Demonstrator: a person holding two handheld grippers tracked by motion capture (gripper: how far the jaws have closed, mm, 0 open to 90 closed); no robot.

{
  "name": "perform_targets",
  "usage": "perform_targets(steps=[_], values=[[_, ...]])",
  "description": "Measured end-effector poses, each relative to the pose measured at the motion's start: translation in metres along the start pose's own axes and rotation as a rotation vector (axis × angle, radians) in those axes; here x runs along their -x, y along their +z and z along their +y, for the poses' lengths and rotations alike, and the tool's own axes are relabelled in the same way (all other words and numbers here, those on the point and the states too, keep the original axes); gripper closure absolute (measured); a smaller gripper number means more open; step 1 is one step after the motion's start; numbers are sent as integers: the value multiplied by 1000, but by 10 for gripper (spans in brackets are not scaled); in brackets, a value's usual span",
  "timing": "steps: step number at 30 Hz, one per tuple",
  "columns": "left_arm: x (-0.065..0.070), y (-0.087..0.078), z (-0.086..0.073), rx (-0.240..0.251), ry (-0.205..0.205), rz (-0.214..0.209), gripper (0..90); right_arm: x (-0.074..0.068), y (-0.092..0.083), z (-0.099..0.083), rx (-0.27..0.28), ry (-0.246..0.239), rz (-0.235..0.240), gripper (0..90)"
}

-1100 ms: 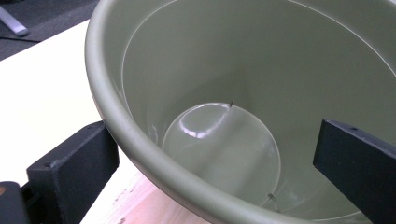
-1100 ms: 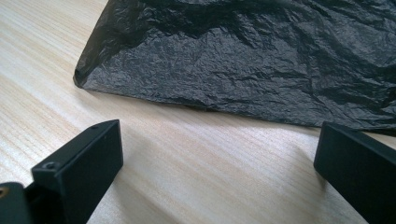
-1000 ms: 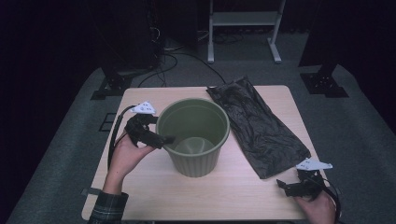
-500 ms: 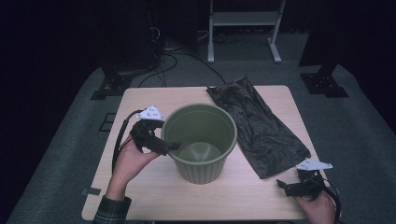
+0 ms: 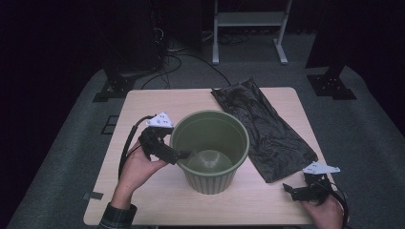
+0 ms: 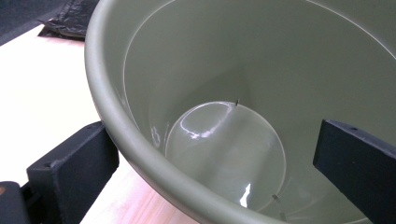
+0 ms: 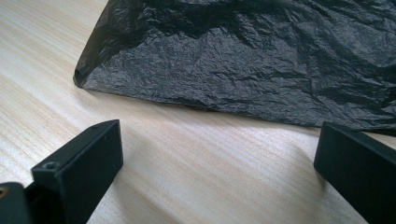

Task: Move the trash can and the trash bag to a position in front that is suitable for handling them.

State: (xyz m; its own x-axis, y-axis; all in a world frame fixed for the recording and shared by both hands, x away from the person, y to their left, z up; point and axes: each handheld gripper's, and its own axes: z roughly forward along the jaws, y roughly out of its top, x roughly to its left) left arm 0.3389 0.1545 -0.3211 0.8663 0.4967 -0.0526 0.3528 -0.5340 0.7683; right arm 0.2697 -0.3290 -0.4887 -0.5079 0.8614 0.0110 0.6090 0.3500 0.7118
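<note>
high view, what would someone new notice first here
The big green bucket standing upright and empty in the middle of the wooden table grabs the eye first, with the left hand-held gripper straddling its rim, one jaw inside and one outside. Next is the crinkled black plastic bag lying flat to its right, and the right hand-held gripper open near the bag's near corner.

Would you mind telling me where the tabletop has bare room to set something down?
The light wooden table is bare along its far-left part, behind the green plastic bucket, and along the near edge between the left gripper and right gripper. It is crowded on the right, under the crumpled black plastic bag.
</note>
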Motion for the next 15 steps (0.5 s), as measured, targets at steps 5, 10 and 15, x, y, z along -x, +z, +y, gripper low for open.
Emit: perform_targets(steps=[5, 10, 15], values=[[5, 2, 1, -3, 8, -8, 0, 0, 0, 0, 0, 0, 0, 0], [8, 3, 0, -9, 17, -14, 0, 0, 0, 0, -1, 2, 0, 0], [9, 4, 1, -8, 20, -14, 0, 0, 0, 0, -1, 3, 0, 0]])
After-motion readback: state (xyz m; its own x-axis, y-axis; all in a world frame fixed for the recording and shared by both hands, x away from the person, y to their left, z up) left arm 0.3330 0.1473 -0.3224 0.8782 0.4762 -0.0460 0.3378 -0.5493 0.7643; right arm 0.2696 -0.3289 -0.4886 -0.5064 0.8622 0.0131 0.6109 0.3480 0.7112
